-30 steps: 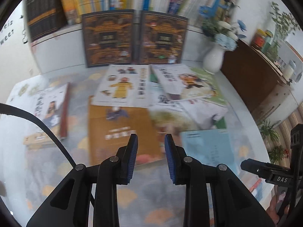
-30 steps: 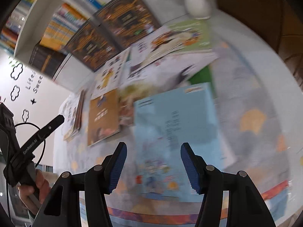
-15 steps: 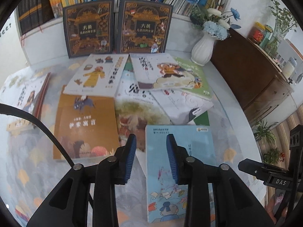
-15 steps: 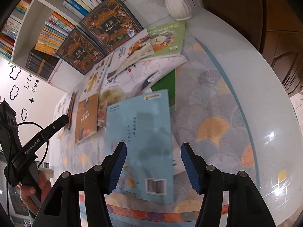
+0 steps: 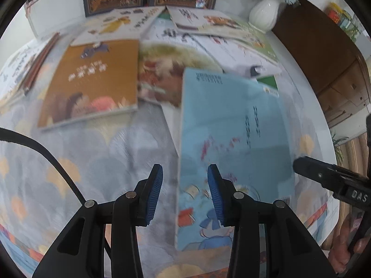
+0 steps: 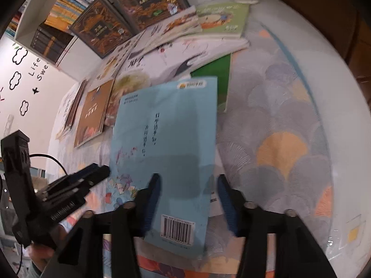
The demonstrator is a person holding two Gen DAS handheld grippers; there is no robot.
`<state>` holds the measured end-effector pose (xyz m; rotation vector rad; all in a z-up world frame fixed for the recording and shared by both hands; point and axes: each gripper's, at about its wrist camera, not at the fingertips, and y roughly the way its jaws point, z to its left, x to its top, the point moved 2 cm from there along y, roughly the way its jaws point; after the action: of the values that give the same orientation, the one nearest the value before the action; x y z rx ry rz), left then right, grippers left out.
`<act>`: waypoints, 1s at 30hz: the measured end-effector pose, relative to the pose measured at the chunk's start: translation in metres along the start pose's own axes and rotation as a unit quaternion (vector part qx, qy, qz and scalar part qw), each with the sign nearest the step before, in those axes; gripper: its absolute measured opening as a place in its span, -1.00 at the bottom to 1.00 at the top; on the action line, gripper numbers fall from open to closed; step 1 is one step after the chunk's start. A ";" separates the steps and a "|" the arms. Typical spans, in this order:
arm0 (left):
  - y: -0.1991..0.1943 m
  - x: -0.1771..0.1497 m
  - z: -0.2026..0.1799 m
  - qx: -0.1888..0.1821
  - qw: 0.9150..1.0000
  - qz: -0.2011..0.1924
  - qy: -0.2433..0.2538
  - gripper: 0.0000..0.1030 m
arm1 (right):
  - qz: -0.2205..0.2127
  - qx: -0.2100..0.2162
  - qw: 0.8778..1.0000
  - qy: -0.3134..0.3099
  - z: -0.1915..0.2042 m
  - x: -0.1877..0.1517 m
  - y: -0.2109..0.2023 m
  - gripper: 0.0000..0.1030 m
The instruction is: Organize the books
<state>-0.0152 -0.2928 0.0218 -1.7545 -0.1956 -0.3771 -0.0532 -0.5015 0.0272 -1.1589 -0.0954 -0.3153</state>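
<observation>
Left tongs (image 5: 185,191) opening, right tongs (image 6: 188,205) closing, both empty astride light-blue book (image 6: 167,143) edges; thin cover may slip, buckle.

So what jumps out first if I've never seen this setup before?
Most likely the light blue book, lying nearest on the patterned tablecloth, with both hand-held grippers hovering over it: the left hand-held gripper opening above its left edge, the right hand-held gripper closing over its barcode end, neither gripping. Behind it lies a jumble of picture books, including a brown book, and a white vase at the far right.
</observation>
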 end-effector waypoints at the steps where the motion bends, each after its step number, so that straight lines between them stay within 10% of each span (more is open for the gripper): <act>1: 0.002 -0.003 -0.002 -0.003 1.000 0.004 -0.001 -0.28 | 0.006 0.001 1.000 0.006 -0.003 -0.002 0.005 -0.18; 30: 0.011 -0.013 0.010 -0.042 0.997 0.011 -0.058 -0.26 | -0.002 0.024 0.999 0.026 -0.004 -0.008 0.000 -0.13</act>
<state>-0.0224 -0.2844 0.0052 -1.8610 -0.2466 -0.2717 -0.0612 -0.5033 0.0236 -1.1020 -0.0588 -0.3448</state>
